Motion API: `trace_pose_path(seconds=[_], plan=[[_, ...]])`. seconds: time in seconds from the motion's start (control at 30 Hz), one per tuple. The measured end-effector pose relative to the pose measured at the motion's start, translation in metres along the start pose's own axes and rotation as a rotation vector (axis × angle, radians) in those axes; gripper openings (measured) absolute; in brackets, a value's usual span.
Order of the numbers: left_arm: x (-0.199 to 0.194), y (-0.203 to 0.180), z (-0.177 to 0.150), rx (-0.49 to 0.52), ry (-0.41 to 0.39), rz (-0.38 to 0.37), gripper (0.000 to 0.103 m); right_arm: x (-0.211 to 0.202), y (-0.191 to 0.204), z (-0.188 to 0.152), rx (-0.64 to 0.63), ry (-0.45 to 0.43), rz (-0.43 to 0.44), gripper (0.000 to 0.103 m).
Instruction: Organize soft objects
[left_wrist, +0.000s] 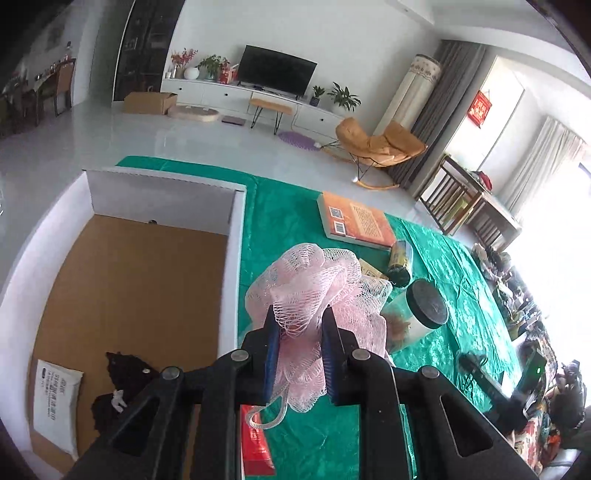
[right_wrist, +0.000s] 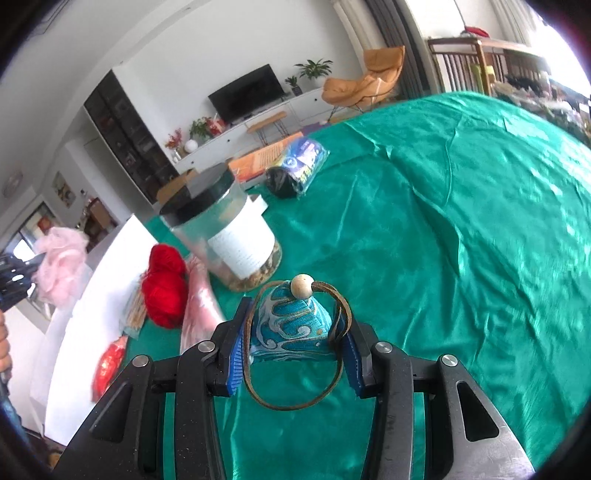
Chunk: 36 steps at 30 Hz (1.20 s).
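Clamping the pink bath pouf (left_wrist: 317, 295), the left claw (left_wrist: 300, 332) hangs just right of the open box (left_wrist: 236, 236), while the right claw (right_wrist: 295, 339) holds a blue pouch (right_wrist: 291, 325) farther away.

Counting along the desk (right_wrist: 461, 221) now: one pink mesh sponge (left_wrist: 317, 291), one embroidered blue pouch (right_wrist: 290, 325), one ball of red yarn (right_wrist: 164, 291). One jar (right_wrist: 236, 236) with a black lid is standing mid-desk, one orange book (left_wrist: 356, 221) lying far off, one dark packet (right_wrist: 295, 170) beside it. One white box (left_wrist: 236, 266) is sitting at the left, holding one white packet (left_wrist: 55, 402) and one black cloth (left_wrist: 122, 384).
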<state>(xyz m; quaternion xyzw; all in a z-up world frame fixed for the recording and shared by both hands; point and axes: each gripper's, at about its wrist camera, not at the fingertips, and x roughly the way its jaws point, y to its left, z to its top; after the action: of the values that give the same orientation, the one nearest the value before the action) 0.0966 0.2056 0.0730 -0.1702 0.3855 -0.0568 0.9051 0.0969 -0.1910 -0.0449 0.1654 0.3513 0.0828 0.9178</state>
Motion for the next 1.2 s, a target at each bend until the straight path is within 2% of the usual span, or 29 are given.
trace_pose_path(seconds=[0.17,0.3,0.4,0.47,0.53,0.6,0.63,0.67,0.7,0.73,0.77,0.8,0.83,0.93,1.03,1.13,1.2], plan=[[-0.025,0.028,0.002,-0.018,-0.042,0.045,0.020,0.019,0.014,0.083,-0.055,0.015,-0.029,0.046],[-0.037,0.052,0.000,-0.046,-0.048,0.074,0.020,0.030,0.040,0.121,-0.098,0.039,-0.020,0.046],[-0.048,0.072,-0.007,-0.046,-0.054,0.136,0.020,0.018,0.089,0.122,-0.178,0.049,0.068,0.046],[-0.054,0.086,-0.017,-0.045,-0.049,0.198,0.020,0.009,0.134,0.111,-0.227,0.076,0.158,0.046],[-0.056,0.100,-0.027,-0.041,-0.042,0.290,0.021,0.004,0.182,0.094,-0.255,0.123,0.276,0.046],[-0.059,0.113,-0.039,-0.029,-0.043,0.424,0.022,-0.001,0.233,0.073,-0.282,0.171,0.403,0.046],[-0.059,0.119,-0.045,-0.026,-0.039,0.478,0.026,-0.002,0.258,0.061,-0.300,0.199,0.460,0.046],[-0.059,0.126,-0.049,-0.028,-0.035,0.514,0.037,-0.003,0.280,0.050,-0.311,0.230,0.506,0.047],[-0.059,0.131,-0.054,-0.035,-0.031,0.532,0.047,-0.002,0.299,0.038,-0.310,0.265,0.550,0.051],[-0.060,0.136,-0.058,-0.047,-0.036,0.539,0.077,0.000,0.314,0.028,-0.299,0.301,0.604,0.062],[-0.064,0.139,-0.062,-0.058,-0.059,0.546,0.100,0.003,0.326,0.018,-0.290,0.343,0.657,0.071],[-0.069,0.139,-0.066,-0.063,-0.098,0.559,0.103,0.007,0.335,0.010,-0.289,0.381,0.686,0.076],[-0.073,0.137,-0.070,-0.059,-0.137,0.569,0.103,0.008,0.340,0.004,-0.301,0.404,0.694,0.075],[-0.069,0.121,-0.072,-0.018,-0.149,0.556,0.103,0.001,0.328,-0.001,-0.351,0.347,0.634,0.075],[-0.059,0.084,-0.081,0.055,-0.139,0.467,0.103,-0.004,0.285,0.006,-0.368,0.244,0.480,0.075],[-0.043,0.022,-0.097,0.164,-0.126,0.347,0.103,-0.006,0.221,0.001,-0.387,0.112,0.222,0.075],[-0.026,-0.026,-0.112,0.235,-0.087,0.241,0.103,0.001,0.170,-0.012,-0.368,0.069,0.033,0.075]])
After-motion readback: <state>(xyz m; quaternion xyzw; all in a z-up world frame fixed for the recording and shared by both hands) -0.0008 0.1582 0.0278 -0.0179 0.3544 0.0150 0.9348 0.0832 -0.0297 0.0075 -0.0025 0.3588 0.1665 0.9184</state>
